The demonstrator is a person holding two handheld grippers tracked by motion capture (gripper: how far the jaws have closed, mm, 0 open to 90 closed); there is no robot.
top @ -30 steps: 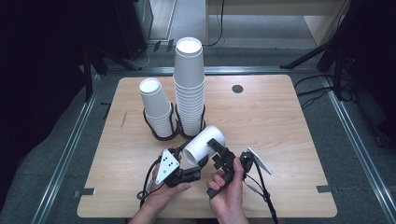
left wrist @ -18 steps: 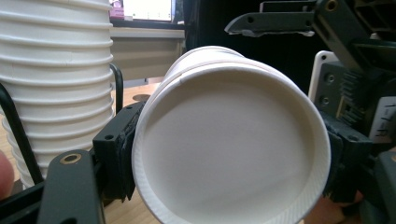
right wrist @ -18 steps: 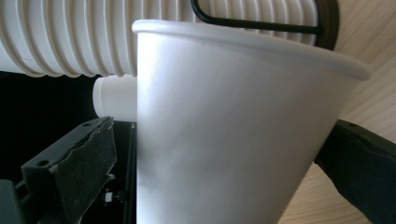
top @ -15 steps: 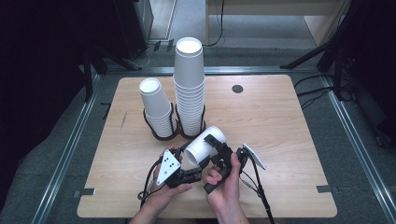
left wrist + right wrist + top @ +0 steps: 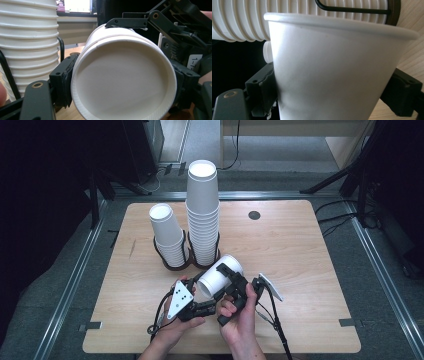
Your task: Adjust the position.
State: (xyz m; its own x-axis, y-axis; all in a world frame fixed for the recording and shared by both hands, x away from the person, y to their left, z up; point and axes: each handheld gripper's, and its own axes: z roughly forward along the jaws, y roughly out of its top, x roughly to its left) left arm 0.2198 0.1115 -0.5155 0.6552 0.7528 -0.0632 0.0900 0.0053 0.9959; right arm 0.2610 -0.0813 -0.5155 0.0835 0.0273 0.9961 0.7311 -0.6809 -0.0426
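A white paper cup [image 5: 220,277] lies tilted on its side near the desk's [image 5: 300,250] 6 o'clock edge, held by both tongs. The left tongs [image 5: 204,306] grip its base end from 8 o'clock and the right tongs [image 5: 239,285] clamp its wall from 4 o'clock, probably to pull nested cups apart. Two white cup stacks [image 5: 202,215] stand in a black wire holder [image 5: 176,265] at 12 o'clock. Since half a second ago, the right tongs have shifted slightly towards the left.
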